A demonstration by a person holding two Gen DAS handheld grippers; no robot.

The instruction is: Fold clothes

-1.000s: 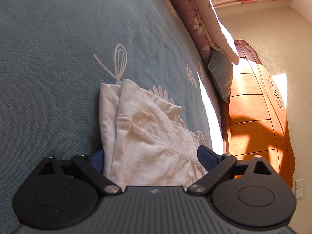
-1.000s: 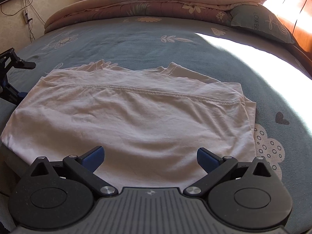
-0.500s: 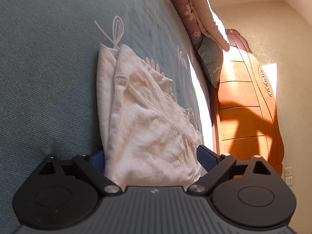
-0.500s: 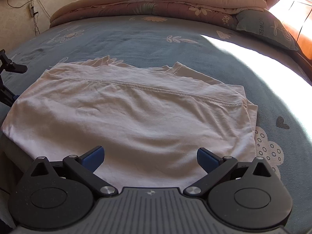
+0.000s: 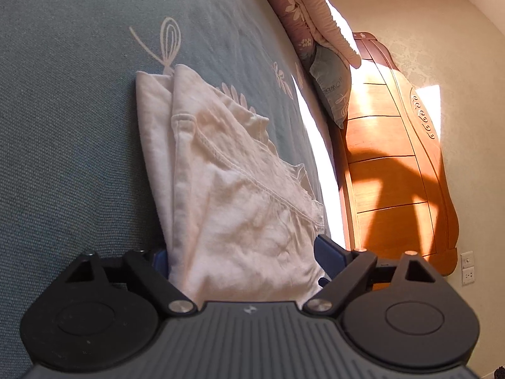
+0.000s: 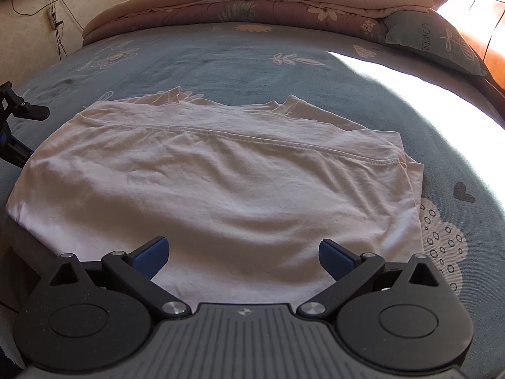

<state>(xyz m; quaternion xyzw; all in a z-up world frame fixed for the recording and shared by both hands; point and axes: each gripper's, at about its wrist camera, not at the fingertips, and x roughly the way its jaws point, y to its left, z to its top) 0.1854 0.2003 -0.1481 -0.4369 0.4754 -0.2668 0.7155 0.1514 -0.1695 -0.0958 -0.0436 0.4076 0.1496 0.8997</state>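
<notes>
The white T-shirt (image 6: 221, 189), lying in layers at frame centre on the bedsheet (image 6: 221, 57), sits between both wide-open jaws: left gripper (image 5: 243, 252) at its side edge, right gripper (image 6: 243, 252) at its near edge, probably to grasp it.

Left claw (image 5: 241, 257) tilted, then swung back slightly.

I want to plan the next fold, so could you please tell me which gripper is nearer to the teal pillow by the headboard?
Right. The right gripper sits at the shirt's near edge, the pillow ahead to its right; the left gripper is across the shirt, farther away.
</notes>
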